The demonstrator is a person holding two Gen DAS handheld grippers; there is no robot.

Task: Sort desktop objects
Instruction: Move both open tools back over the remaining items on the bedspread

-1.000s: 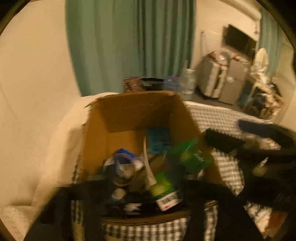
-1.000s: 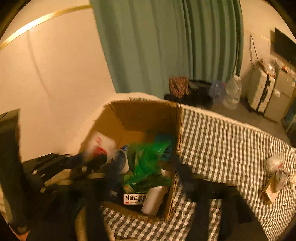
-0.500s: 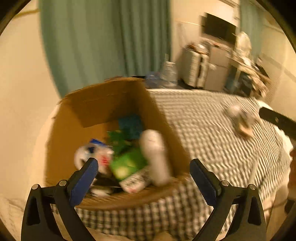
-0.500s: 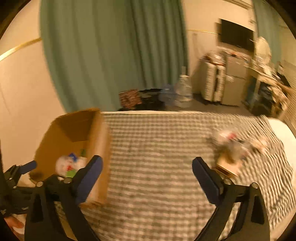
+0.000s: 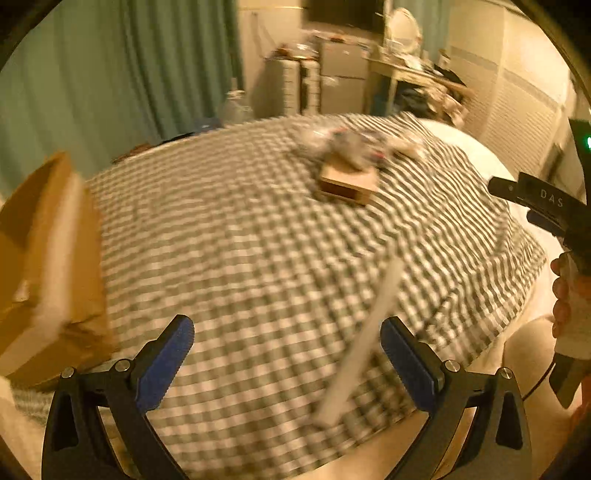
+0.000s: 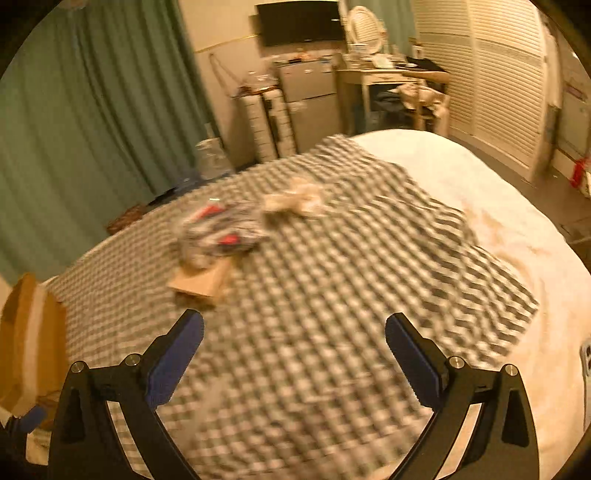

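I have both the left gripper (image 5: 287,352) and the right gripper (image 6: 294,349) spread wide and empty — ready for a pick. Beyond, on the checked grey-and-white cloth (image 6: 332,295), a flat tan cardboard box (image 6: 201,282) lies under a blurred crumpled wrapper pile (image 6: 221,232), awaiting sorting — brown cardboard carton (image 5: 40,266) stands left.

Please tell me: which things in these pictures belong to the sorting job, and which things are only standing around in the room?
Belong to the job:
- cardboard box
- small brown box
- crumpled wrappers
- pale crumpled item
- long white strip
- left gripper, open and empty
- right gripper, open and empty

Only lying about:
- checked cloth
- green curtain
- television
- water jug
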